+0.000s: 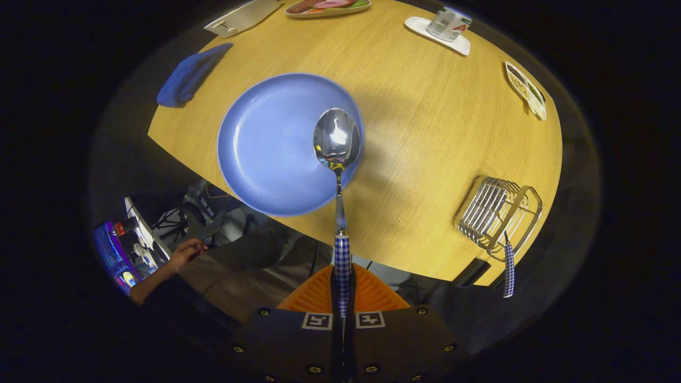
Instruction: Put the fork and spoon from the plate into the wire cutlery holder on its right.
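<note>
A: We start at the far left, where a folded blue cloth (190,76) lies on the wooden desk (425,138), and a person's hand (186,253) sits below the desk edge near some screens.

B: Next comes the blue plate (276,143), bare of cutlery, near the desk's front edge.

A: And here is our hand-held gripper (343,295), fingers pinched tight on the checked handle of the spoon (337,139). The spoon points straight ahead, its shiny bowl raised over the plate's right rim.

B: Beyond the plate we see a food plate (327,6) at the far edge, then a can (448,23) on a white coaster (423,26).

A: Moving right, the wire cutlery holder (497,213) stands near the desk's front edge, well apart from the spoon.

B: A checked handle (509,268) sticks out of it toward us; we take it for the fork, though its head is hidden.
</note>
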A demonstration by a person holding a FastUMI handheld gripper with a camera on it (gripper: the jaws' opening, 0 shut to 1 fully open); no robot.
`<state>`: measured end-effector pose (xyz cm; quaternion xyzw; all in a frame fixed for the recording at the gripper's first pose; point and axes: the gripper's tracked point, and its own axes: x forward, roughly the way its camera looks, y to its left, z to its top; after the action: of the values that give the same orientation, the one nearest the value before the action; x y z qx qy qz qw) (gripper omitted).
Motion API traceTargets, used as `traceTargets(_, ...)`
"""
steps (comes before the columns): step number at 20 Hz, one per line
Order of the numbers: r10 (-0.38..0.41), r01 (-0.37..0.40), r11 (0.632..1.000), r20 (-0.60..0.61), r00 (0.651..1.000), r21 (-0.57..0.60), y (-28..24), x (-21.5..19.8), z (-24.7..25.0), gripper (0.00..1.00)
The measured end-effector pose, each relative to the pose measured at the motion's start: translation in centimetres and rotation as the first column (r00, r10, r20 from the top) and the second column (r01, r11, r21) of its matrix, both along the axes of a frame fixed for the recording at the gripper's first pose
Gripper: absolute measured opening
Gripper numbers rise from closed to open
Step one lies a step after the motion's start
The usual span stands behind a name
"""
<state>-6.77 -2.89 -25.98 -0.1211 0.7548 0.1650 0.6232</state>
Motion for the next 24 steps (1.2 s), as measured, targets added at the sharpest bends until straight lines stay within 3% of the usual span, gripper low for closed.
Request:
traceTargets(15,-0.166,0.166,0.986,-0.014,0.986,0.003,-8.3,-1.5,4.7,0.02)
traceTargets(24,-0.309,0.309,0.951,-0.014,0.951,-0.005,-13.8,-1.3,6.0,0.02)
